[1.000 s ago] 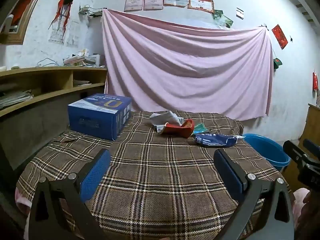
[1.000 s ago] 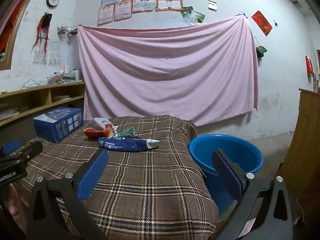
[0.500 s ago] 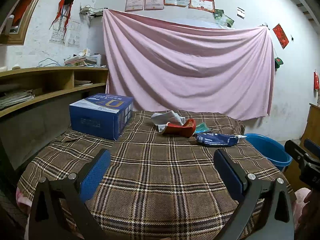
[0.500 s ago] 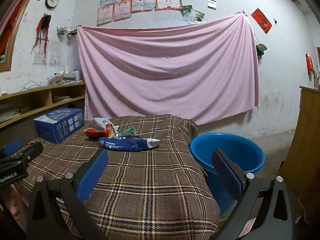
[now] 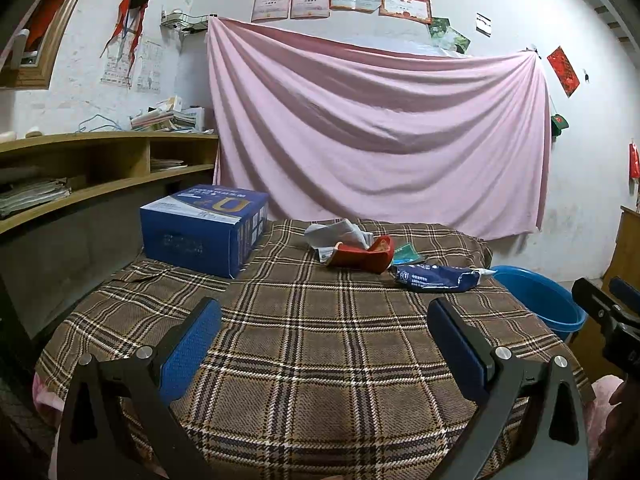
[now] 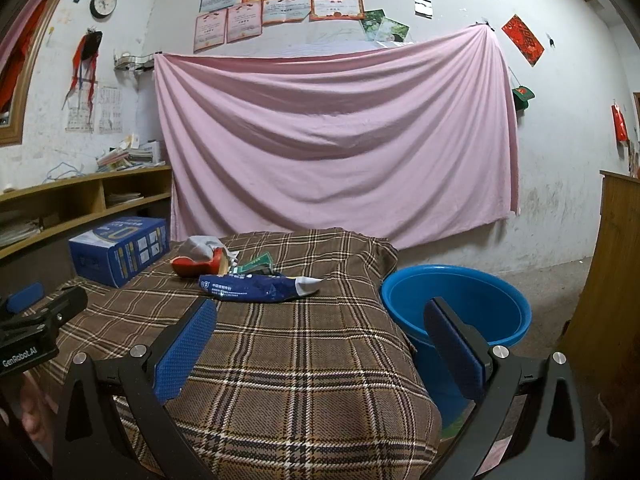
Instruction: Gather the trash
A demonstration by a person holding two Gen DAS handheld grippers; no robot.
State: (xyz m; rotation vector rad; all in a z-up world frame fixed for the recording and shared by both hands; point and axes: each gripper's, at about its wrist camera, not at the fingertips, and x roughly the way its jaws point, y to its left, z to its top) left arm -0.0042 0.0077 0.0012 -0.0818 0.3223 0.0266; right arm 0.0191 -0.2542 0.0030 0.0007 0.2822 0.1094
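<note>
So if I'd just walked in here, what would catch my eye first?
Probably the big pink sheet hung across the back wall, under a row of certificates. Next, the small heap of litter on the brown plaid cloth: a dark blue wrapper in front of a red wrapper. A bright blue basin sits on the floor to the right.

1. The brown plaid woven cloth [image 5: 320, 352], crossed by cream and dark lines, lies under the left claw [image 5: 324, 320], whose pads [image 5: 192, 344] are blue on black arms.
2. Ahead of that claw: a dark blue crinkled wrapper [image 5: 436, 278] with white print, a red curved packet [image 5: 366, 256], a grey-white crumpled paper [image 5: 336, 234].
3. Ahead-left stands a dark blue cardboard box [image 5: 200, 236].
4. Beside the right claw [image 6: 320, 320] sits a bright blue round plastic basin [image 6: 456, 300].
5. Beyond hangs a plain pink draped sheet [image 6: 332, 140].
</note>
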